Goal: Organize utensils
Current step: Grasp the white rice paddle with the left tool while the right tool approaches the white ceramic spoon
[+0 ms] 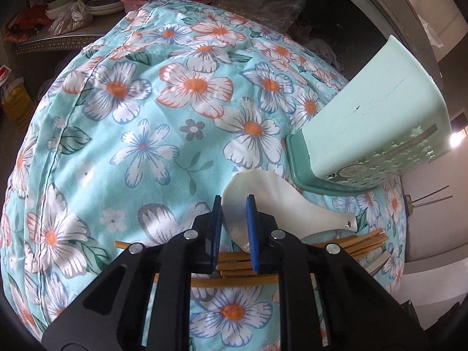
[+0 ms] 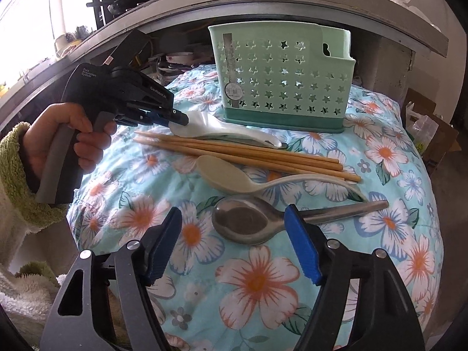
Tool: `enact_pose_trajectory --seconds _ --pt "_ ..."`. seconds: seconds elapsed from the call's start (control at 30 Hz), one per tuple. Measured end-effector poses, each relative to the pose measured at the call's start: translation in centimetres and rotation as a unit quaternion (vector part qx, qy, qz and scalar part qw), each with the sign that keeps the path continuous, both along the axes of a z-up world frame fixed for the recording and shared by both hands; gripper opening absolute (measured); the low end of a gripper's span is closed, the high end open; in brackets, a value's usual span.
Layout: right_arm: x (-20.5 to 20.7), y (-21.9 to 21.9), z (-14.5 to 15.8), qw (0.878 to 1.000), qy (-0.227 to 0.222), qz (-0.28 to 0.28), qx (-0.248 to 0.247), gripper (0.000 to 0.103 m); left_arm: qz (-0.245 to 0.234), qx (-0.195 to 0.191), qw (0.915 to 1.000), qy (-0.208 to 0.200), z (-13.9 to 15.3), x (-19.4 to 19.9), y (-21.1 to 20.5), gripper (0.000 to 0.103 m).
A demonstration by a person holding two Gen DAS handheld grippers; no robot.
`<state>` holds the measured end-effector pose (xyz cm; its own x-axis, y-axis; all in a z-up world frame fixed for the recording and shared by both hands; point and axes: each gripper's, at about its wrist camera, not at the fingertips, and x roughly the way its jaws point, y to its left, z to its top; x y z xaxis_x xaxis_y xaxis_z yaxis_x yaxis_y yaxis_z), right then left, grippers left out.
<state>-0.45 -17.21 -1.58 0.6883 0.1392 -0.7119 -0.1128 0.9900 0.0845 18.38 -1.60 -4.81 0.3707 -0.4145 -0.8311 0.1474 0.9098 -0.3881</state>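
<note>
Sorting had barely begun: one white spoon was pinched, and every utensil was still outside the holder.

The left gripper had its blue pads pressed onto the bowl of the white ceramic spoon, which lay just ahead of and to the right of that claw, its handle pointing toward the mint utensil holder close beyond it. The chopsticks lay directly beneath the left claw, untouched. The right gripper stood spread wide and empty, with the steel spoon just ahead between its pads and the beige spoon a little farther on. Through the holder's star holes nothing showed inside; its top opening was not fully visible, so I judged it still empty.
</note>
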Motion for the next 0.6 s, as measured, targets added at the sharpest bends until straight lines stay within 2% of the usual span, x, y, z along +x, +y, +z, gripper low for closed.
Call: enact_pose_trajectory --seconds 0.33,0.5,0.6 --pt "0.5 1.4 0.4 0.999 -0.008 0.006 -0.045 0.06 0.014 -0.069 0.9971 -0.028 1.5 -1.2 2.1 0.005" --pt "1.4 2.4 0.6 0.997 -0.018 0.002 -0.081 0.05 0.026 -0.1 0.9926 -0.063 3.7 -2.5 3.6 0.001" --pt "1.9 3.2 0.4 0.994 -0.021 0.005 -0.107 0.045 0.035 -0.104 0.9897 -0.092 5.1 -3.6 4.6 0.0"
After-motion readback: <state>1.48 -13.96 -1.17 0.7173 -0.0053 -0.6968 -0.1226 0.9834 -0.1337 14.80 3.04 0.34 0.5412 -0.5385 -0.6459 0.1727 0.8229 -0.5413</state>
